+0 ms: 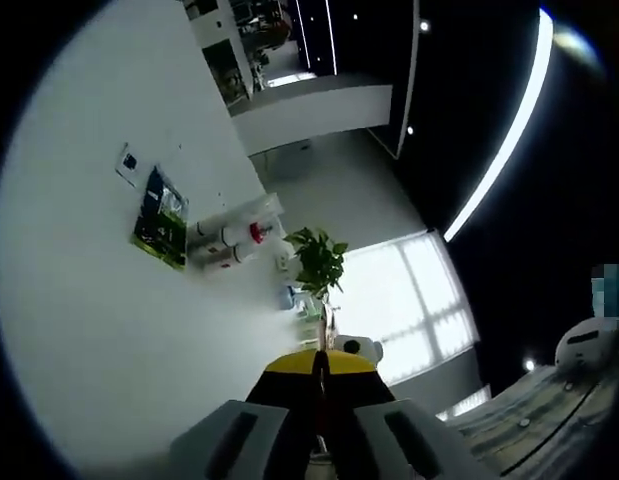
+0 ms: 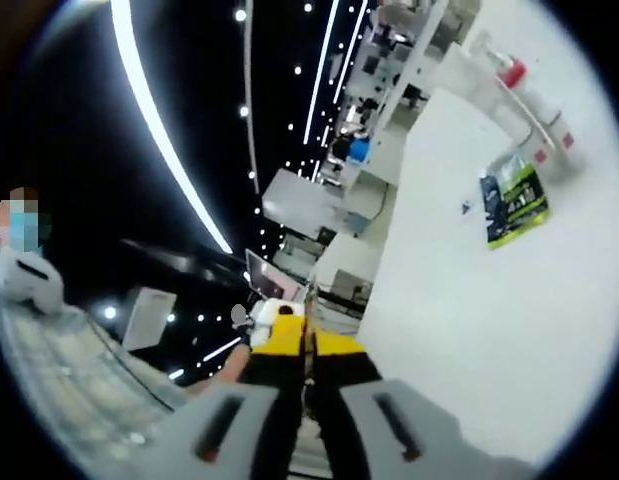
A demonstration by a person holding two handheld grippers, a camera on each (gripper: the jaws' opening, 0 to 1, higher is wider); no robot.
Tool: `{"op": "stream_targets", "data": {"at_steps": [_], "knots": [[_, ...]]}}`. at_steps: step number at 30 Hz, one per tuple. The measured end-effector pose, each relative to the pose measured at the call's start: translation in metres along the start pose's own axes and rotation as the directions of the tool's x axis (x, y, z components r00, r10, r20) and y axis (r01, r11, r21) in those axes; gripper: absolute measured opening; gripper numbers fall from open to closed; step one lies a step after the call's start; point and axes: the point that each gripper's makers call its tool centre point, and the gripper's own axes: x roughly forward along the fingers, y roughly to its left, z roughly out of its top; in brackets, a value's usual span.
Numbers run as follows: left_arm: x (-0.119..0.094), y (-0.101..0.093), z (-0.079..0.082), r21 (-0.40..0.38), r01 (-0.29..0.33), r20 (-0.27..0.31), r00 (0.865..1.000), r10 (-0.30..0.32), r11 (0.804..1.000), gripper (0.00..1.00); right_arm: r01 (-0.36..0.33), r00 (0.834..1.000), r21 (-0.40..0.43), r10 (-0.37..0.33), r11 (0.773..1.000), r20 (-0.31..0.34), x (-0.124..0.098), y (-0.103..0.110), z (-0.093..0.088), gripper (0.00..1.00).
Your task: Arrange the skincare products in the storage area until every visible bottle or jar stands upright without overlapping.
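Left gripper view: bottles lying down, both grippers clear

My left gripper has its jaws pressed together, empty. The white bottles lie tipped on the white table at ten o'clock, beside a green sachet. Right gripper likewise closed, bottles at one o'clock. They look light, smooth, likely slippery; I'd grip mid-body

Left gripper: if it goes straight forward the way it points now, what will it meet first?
Probably the green plant, which stands just beyond the shut left gripper. Depth is unclear. The lying bottles sit off that line, on the white table.
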Motion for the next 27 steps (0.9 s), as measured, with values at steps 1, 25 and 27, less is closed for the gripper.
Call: {"op": "stream_targets", "data": {"at_steps": [1, 25, 27], "knots": [[0.001, -0.002, 0.0, 0.016, 0.004, -0.003, 1.0, -0.004, 1.0, 0.0, -0.005, 1.0, 0.001, 0.005, 1.0, -0.009, -0.001, 0.001, -0.002, 0.01], [0.002, 0.008, -0.001, 0.0, -0.049, -0.02, 0.999, 0.049, 0.999, 0.0, 0.087, 0.994, -0.172, -0.098, 0.981, -0.055, -0.011, -0.008, -0.005, 0.16], [0.002, 0.01, 0.0, -0.009, -0.058, -0.023, 0.998, 0.058, 0.998, 0.0, 0.116, 0.988, -0.219, -0.134, 0.969, -0.072, -0.012, -0.011, -0.007, 0.2]]}}
